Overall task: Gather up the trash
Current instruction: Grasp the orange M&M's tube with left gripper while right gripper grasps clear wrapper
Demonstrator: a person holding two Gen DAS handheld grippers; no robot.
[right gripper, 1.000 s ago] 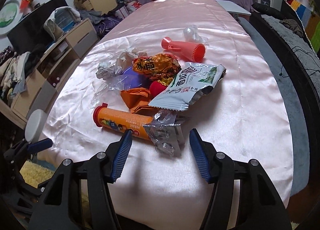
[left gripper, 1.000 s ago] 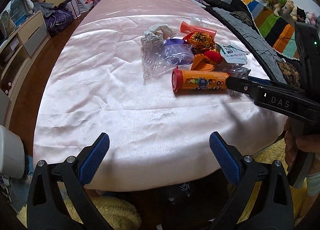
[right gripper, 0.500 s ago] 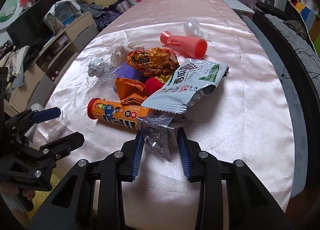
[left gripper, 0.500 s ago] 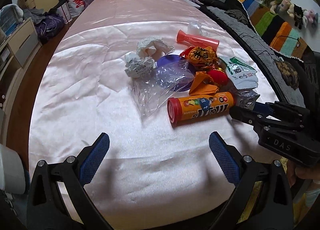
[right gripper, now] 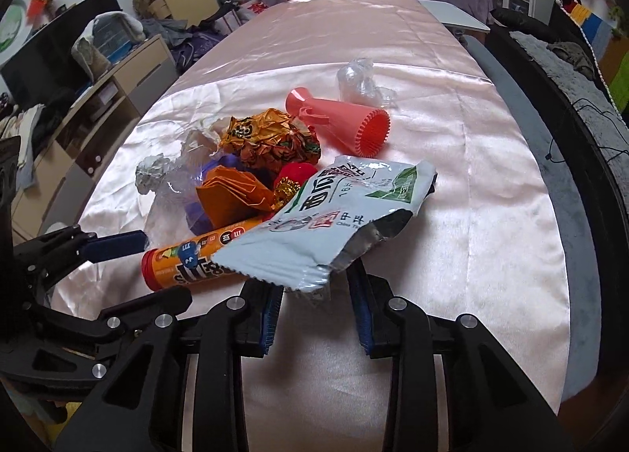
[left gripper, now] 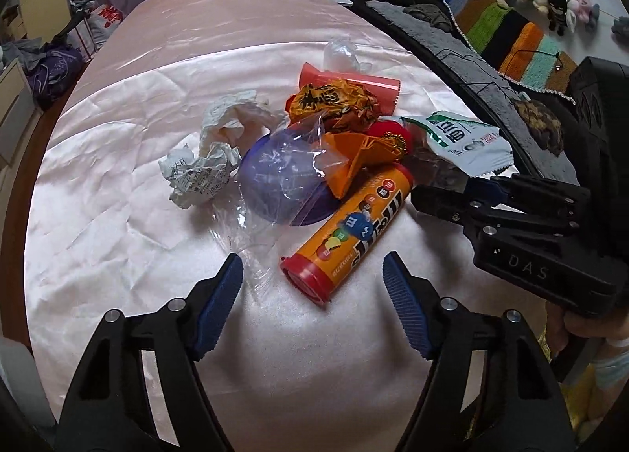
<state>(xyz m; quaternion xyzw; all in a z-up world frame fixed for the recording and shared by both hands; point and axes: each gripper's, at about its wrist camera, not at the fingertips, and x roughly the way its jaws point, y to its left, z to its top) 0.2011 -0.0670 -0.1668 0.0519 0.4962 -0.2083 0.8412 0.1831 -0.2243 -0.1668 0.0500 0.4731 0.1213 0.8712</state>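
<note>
Right now the left gripper [left gripper: 312, 296] has its blue-padded fingers [left gripper: 218, 306] spread wide and grasping nothing, and the red cap end of the orange M&M's tube [left gripper: 350, 234] lies just ahead of the gap between them. The tube rests on its side on the pink satin tabletop [left gripper: 118, 224], its far end running toward one o'clock under the heap.

In the right wrist view the right gripper [right gripper: 316, 312] has its fingers [right gripper: 361, 314] drawn in close at the near edge of the white-and-green snack bag [right gripper: 342, 216]. The bag's crimped edge overhangs the gap and hides what lies in it, so I cannot tell whether they are clenched on a wrapper or only set beside one. The left wrist view shows that gripper [left gripper: 460, 198] at three o'clock, its tips against crinkled foil under the bag.

Outward from the tube, at about eleven o'clock, a clear plastic bag [left gripper: 283, 177] covers a purple dish, with crumpled white paper [left gripper: 200, 177] beyond it at ten o'clock. At twelve sit folded orange paper [left gripper: 354, 157], a red ball, a crushed orange-gold foil wrapper [left gripper: 334, 102], a coral ribbed cone [right gripper: 346, 122] and a scrunch of clear plastic [right gripper: 357, 78].

The step in hand looks like the first pick-ups from the pile: nothing appears removed yet, and no bin shows in either view. For the left hand, the next move calls for easing forward until the pads straddle the tube's body, then closing across its width, since the round tube may roll on the slick satin.
</note>
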